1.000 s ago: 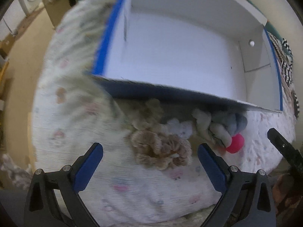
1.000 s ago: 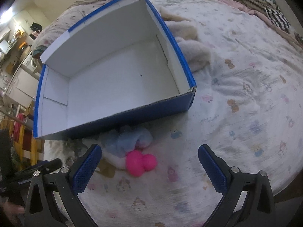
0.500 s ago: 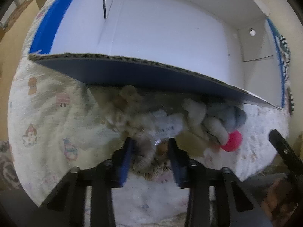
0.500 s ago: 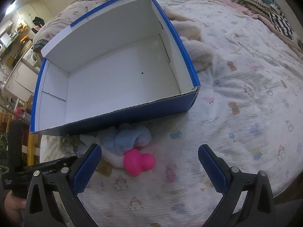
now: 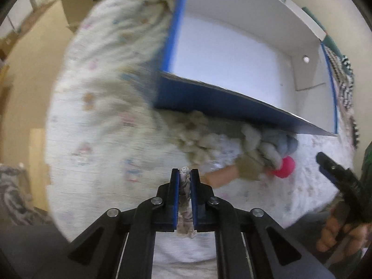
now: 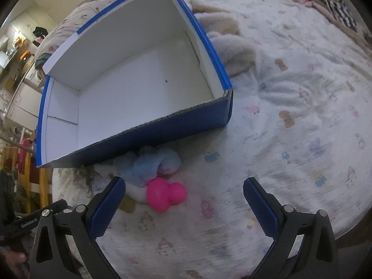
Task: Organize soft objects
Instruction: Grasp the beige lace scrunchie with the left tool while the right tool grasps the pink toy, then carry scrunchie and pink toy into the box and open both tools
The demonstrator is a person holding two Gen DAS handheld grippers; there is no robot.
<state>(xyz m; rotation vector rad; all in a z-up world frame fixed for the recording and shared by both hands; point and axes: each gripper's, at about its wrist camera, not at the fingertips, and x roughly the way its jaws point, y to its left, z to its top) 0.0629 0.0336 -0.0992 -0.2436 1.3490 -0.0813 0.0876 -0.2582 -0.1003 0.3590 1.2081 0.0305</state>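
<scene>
My left gripper [image 5: 184, 174] has its jaws closing tight, and its pads pinch a strip of the beige fuzzy soft piece [image 5: 185, 182]. The rest of that piece [image 5: 197, 134] trails toward the front wall of the blue and white box [image 5: 209, 100]. Beside it lie a pale blue fluffy item [image 5: 281, 141] and a pink rubbery toy [image 5: 284, 167]. In the right wrist view my right gripper [image 6: 184, 182] stands open just above the pink toy [image 6: 166, 194], touching nothing. The blue fluffy item [image 6: 153, 165] lies against the box [image 6: 162, 130], which holds nothing.
A cream fleece blanket [image 6: 232, 48] lies against the box's right wall. The printed bed sheet [image 6: 290, 127] spreads to the right, with a checked blanket [image 6: 341, 16] at the far corner. The bed's edge and the floor [image 5: 23, 93] are at the left. A hand [image 5: 334, 230] holds the right gripper.
The left gripper went from wide open over the beige piece to shut on it and then drew back a little with it. The right gripper stayed open and almost still.
</scene>
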